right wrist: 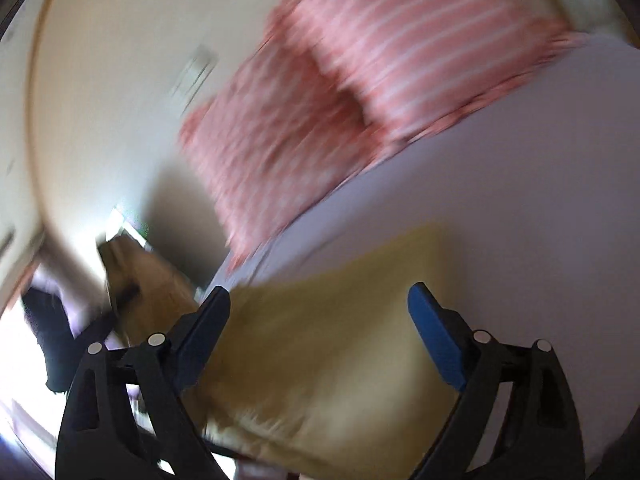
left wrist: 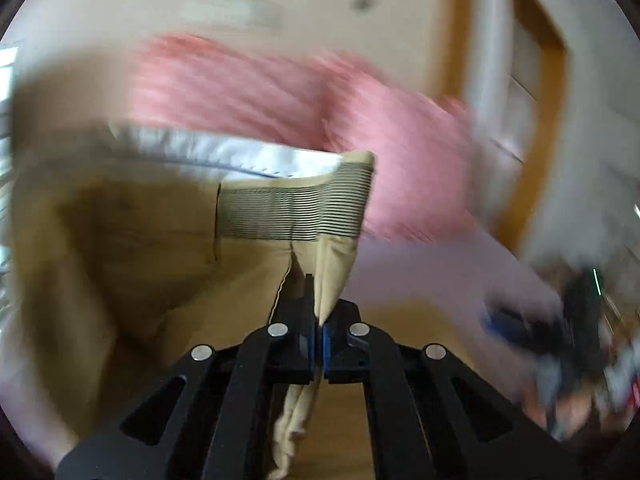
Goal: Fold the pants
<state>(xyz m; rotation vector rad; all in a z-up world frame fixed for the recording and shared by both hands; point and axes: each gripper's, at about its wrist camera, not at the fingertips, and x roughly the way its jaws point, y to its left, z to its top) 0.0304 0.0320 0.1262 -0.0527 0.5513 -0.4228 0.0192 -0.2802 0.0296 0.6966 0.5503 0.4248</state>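
The tan pants (left wrist: pixel 160 264) hang lifted in the left wrist view, with a striped elastic waistband (left wrist: pixel 296 212) and white lining showing at the top. My left gripper (left wrist: pixel 319 320) is shut on a fold of the tan fabric near the waistband. In the right wrist view, the pants (right wrist: pixel 320 344) lie blurred on the lavender bed sheet (right wrist: pixel 520 184). My right gripper (right wrist: pixel 320 312) is open above the tan fabric, holding nothing. The right gripper also shows as a dark blur at the right of the left wrist view (left wrist: pixel 560 332).
Pink and white striped pillows (right wrist: pixel 340 80) lie at the head of the bed against a cream wall (right wrist: pixel 112 80). They also show in the left wrist view (left wrist: pixel 280 88). A wooden door frame (left wrist: pixel 532 120) stands at the right. A wooden bedside piece (right wrist: pixel 148 280) sits left of the bed.
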